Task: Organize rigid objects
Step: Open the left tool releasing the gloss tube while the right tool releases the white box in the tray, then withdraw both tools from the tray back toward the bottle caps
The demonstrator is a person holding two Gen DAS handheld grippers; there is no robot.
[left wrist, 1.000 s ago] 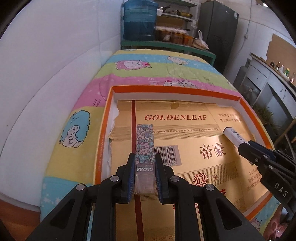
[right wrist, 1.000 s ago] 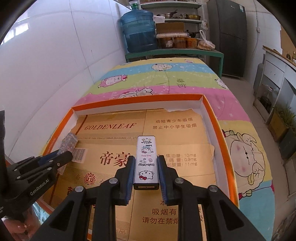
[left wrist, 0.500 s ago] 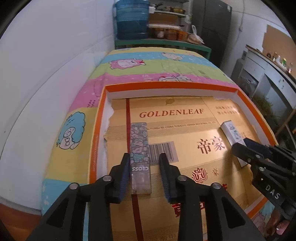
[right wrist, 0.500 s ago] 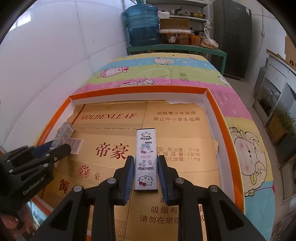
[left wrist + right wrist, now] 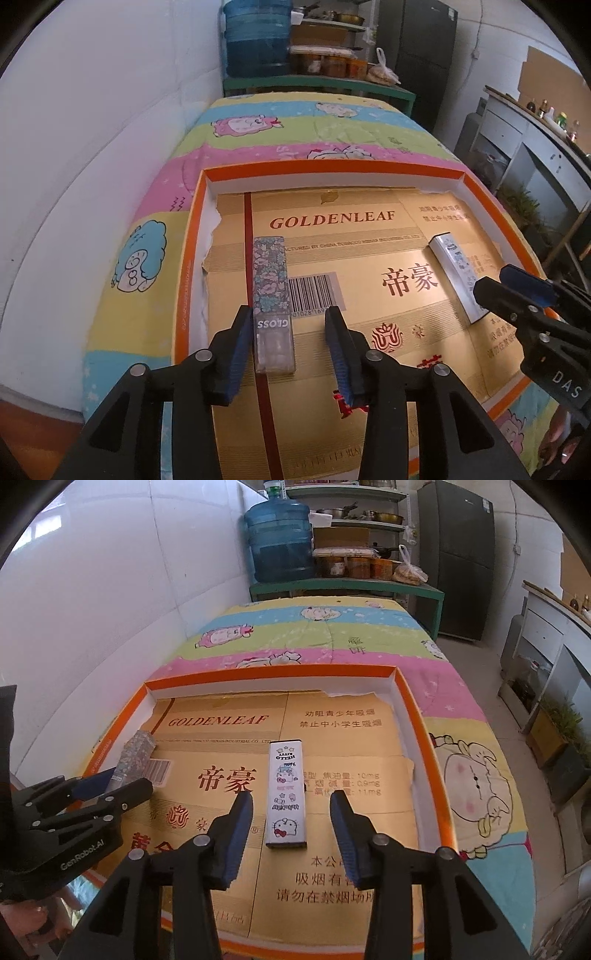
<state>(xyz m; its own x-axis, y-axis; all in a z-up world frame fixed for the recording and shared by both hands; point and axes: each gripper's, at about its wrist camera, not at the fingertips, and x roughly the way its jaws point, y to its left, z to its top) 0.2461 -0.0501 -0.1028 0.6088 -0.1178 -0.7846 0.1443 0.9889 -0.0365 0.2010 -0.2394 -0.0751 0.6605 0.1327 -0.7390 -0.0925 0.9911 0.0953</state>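
Note:
A slim floral box marked GLOSS (image 5: 272, 295) lies flat on the gold cardboard lining of the orange-rimmed tray (image 5: 192, 236). My left gripper (image 5: 290, 332) is open, its jaws either side of the box's near end, the left one close to it. A white Hello Kitty box (image 5: 287, 794) lies flat further right in the tray. My right gripper (image 5: 291, 812) is open with jaws apart around its near end, not touching. The floral box (image 5: 135, 755) and left gripper (image 5: 107, 790) show in the right wrist view; the white box (image 5: 458, 273) and right gripper (image 5: 517, 291) in the left.
The tray sits on a bed with a striped cartoon quilt (image 5: 332, 627), against a white wall on the left. A green shelf with a blue water jug (image 5: 280, 542) stands beyond the bed. A fridge (image 5: 461, 554) and cabinets (image 5: 546, 635) are at the right.
Both grippers have opened and let go of their boxes, which now lie flat in the tray. Both grippers have drawn back slightly.

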